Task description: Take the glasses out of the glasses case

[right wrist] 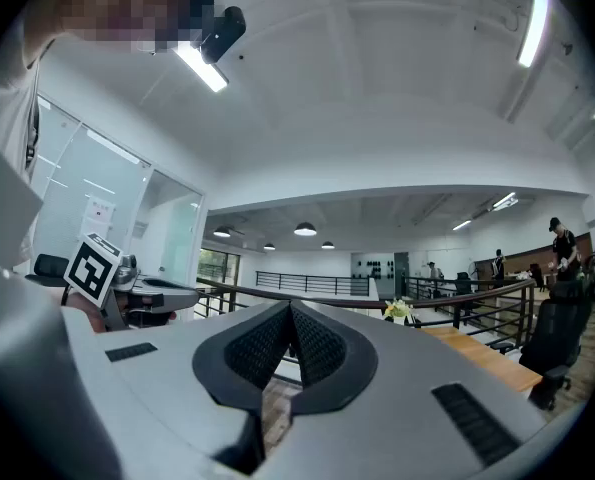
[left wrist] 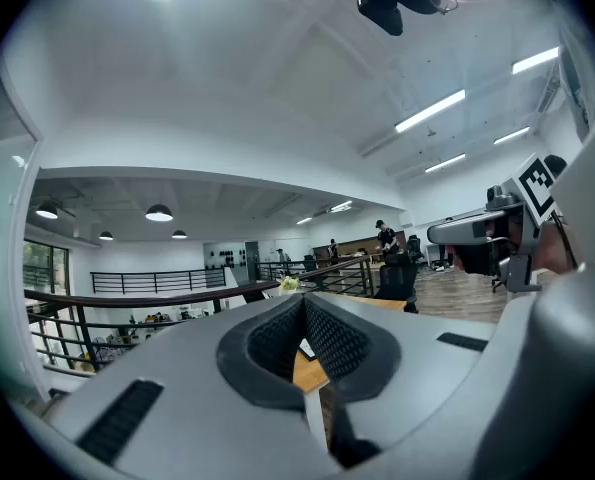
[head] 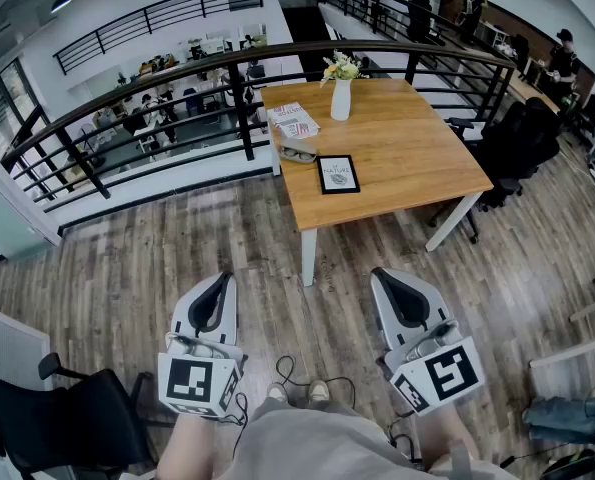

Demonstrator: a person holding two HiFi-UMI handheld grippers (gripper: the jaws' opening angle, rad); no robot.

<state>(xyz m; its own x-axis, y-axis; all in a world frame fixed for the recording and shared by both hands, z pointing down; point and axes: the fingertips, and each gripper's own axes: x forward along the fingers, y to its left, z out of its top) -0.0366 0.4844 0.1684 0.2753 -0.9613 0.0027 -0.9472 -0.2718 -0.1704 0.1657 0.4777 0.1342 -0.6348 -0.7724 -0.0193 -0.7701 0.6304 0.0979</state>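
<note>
The glasses case (head: 298, 152), a small grey oval, lies near the left edge of the wooden table (head: 417, 158), well ahead of me. Whether it holds glasses is too small to tell. My left gripper (head: 220, 278) and right gripper (head: 382, 274) are held level over the floor at waist height, short of the table. Both are shut with nothing between the jaws; the tips meet in the left gripper view (left wrist: 303, 299) and in the right gripper view (right wrist: 290, 306). Only a sliver of the table (left wrist: 307, 368) shows past the left jaws.
On the table stand a white vase with flowers (head: 341, 94), a black picture frame (head: 338, 174) and a booklet (head: 294, 120). A dark curved railing (head: 127, 103) runs behind it. A black office chair (head: 72, 423) stands at my left, another (head: 522, 143) at the table's right.
</note>
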